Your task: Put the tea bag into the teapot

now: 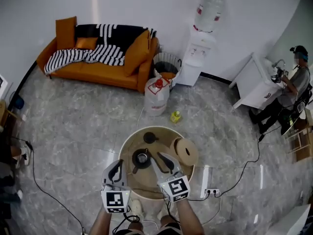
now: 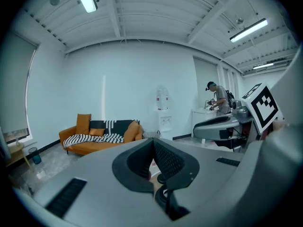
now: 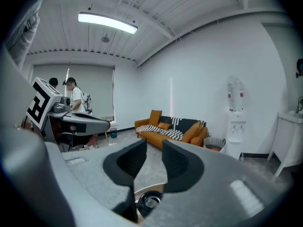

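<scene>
A black teapot [image 1: 142, 158] stands open on the round wooden table [image 1: 128, 143], with its dark lid [image 1: 149, 137] lying apart behind it. My right gripper [image 1: 164, 160] hovers just right of the pot. In the right gripper view its jaws [image 3: 154, 160] stand apart with nothing between them, and the teapot's mouth [image 3: 149, 200] shows below. My left gripper [image 1: 117, 166] hangs over the table's near left edge. Its pads [image 2: 152, 148] meet at the tips. I cannot make out a tea bag in any view.
A round wooden disc [image 1: 185, 152] leans at the table's right. On the floor behind it are a small yellow object [image 1: 175, 116] and a large water bottle [image 1: 157, 96]. Further back stand an orange sofa [image 1: 98, 53] and a water dispenser [image 1: 200, 48]. A person [image 1: 296, 82] works far right.
</scene>
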Demonstrator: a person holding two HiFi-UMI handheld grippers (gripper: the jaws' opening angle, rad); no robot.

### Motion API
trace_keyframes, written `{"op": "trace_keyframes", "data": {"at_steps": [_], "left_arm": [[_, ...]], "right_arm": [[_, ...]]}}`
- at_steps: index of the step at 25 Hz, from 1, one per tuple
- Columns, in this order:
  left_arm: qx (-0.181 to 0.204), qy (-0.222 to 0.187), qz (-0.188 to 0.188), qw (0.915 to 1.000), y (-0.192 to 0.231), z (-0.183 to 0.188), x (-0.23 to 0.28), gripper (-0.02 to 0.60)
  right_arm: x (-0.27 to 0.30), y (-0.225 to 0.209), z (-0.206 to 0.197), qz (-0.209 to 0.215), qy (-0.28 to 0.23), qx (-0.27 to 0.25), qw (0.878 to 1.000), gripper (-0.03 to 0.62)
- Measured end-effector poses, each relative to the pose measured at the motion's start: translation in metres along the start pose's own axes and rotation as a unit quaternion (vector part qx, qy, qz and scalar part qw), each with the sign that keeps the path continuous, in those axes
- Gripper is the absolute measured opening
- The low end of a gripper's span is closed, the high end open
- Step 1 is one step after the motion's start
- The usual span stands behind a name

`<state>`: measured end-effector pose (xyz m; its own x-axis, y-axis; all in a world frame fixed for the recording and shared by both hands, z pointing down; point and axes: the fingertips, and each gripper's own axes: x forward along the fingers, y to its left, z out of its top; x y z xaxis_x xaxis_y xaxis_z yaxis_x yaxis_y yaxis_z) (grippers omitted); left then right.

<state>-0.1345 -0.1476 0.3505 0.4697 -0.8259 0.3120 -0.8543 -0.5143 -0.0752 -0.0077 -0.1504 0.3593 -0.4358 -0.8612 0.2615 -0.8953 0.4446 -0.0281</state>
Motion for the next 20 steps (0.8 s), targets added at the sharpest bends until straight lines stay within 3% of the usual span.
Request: {"op": "trace_keyframes", "data": {"at_steps": [5, 11, 20], "left_arm": [[0.013, -0.024, -0.005, 0.9996, -0.009, 0.047, -0.046, 0.017], [0.024, -0.044, -0.001, 0.9987, -0.016, 0.079, -0.096, 0.017], [0.027, -0.053, -0.010, 0.9982, -0.023, 0.076, -0.149, 0.017]], "right_arm": [[-0.052, 0.017, 0.051, -0.021, -0.026, -0.012, 0.999, 0.076], [-0.108, 0.037, 0.085, -0.043, -0.050, -0.020, 0.998, 0.014], [-0.163, 0.062, 0.088, -0.073, -0.067, -0.023, 0.995, 0.000]]}}
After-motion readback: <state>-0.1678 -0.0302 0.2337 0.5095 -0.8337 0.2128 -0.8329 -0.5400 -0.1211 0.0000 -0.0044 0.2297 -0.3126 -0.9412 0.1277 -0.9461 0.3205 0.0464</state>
